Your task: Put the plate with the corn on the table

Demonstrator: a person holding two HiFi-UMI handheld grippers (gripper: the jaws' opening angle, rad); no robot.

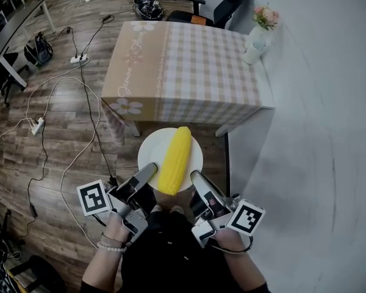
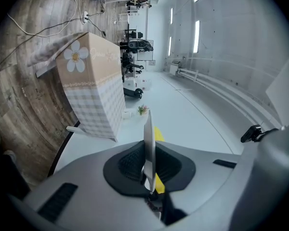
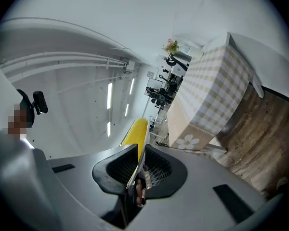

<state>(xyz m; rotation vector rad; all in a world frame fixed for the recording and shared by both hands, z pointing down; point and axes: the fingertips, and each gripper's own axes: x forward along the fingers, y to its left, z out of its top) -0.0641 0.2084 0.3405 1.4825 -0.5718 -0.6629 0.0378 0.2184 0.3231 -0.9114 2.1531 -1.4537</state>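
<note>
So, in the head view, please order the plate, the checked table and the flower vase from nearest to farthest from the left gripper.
1. The plate: rim held by the left gripper.
2. The checked table: ahead, beyond the plate.
3. The flower vase: at the table's far right corner.

table (image 1: 195,66) – upper centre of frame, draped in checked cloth | on top – vase (image 1: 255,44) with flowers, upper right corner | floor (image 1: 12,163) – wood planks, bears cables and power strip (image 1: 79,58), left
</note>
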